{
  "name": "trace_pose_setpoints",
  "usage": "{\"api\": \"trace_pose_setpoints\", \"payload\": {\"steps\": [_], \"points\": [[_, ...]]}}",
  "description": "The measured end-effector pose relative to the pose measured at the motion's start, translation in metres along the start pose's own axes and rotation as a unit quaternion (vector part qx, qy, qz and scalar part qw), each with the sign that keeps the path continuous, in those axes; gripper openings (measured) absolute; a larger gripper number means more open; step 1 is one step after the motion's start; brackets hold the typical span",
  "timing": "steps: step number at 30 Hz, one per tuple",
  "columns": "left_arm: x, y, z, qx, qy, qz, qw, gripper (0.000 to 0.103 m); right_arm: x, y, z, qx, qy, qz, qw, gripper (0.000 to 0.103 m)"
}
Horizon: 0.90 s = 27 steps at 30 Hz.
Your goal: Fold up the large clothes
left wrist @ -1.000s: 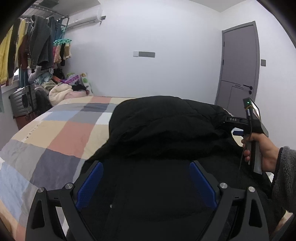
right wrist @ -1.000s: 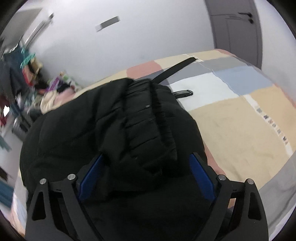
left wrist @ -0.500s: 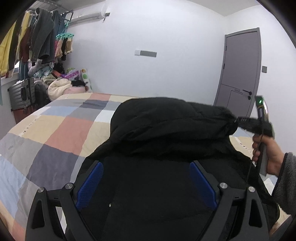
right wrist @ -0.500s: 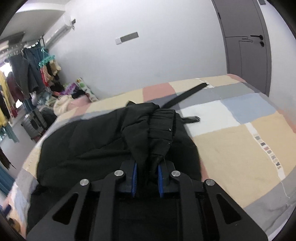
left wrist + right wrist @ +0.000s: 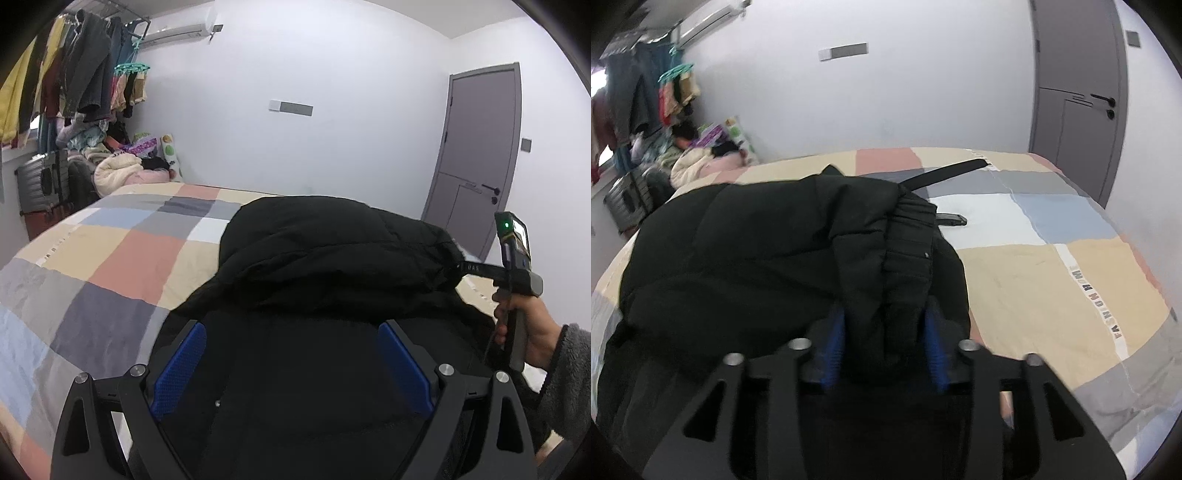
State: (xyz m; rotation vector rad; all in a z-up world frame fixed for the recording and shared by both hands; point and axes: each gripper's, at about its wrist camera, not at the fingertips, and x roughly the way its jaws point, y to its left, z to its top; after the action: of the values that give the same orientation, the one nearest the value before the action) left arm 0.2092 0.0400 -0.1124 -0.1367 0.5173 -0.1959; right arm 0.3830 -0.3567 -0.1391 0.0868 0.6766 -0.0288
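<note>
A large black padded jacket [image 5: 332, 254] lies bunched on the checked bed [image 5: 110, 258]. My left gripper [image 5: 291, 365] is open, its blue pads wide apart over the jacket's near part, holding nothing. My right gripper [image 5: 886, 350] has its blue pads partly closed around a thick fold of the jacket [image 5: 775, 258] by the ribbed cuff [image 5: 908, 236]. In the left wrist view the right gripper [image 5: 465, 266] shows at the right with its tip in the jacket's edge.
A black belt or strap [image 5: 945, 173] and buckle [image 5: 951, 219] lie on the bed [image 5: 1052, 266] beyond the jacket. A clothes rack [image 5: 74, 81], suitcase [image 5: 40, 184] and heap of clothes [image 5: 122, 173] stand at the far left. A grey door [image 5: 476, 155] is at the right.
My right gripper closed from wide open onto a fold of the jacket, then widened slightly around the bunched cloth. The left gripper stayed open and barely moved.
</note>
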Motion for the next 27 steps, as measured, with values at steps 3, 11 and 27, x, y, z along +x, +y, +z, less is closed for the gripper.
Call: {"api": "trace_pose_setpoints", "payload": {"steps": [3, 11, 27], "points": [[-0.002, -0.006, -0.001, 0.004, 0.003, -0.011, 0.9999, 0.095, -0.028, 0.002, -0.01, -0.016, -0.004, 0.028, 0.999, 0.07], [-0.011, -0.017, -0.007, -0.009, 0.021, -0.022, 0.9995, 0.095, -0.11, 0.005, -0.055, -0.026, 0.015, 0.073, 0.997, 0.072], [-0.027, 0.012, -0.035, -0.077, 0.123, -0.048, 0.9883, 0.095, -0.112, -0.115, -0.135, 0.202, 0.189, 0.094, 0.956, 0.077]]}}
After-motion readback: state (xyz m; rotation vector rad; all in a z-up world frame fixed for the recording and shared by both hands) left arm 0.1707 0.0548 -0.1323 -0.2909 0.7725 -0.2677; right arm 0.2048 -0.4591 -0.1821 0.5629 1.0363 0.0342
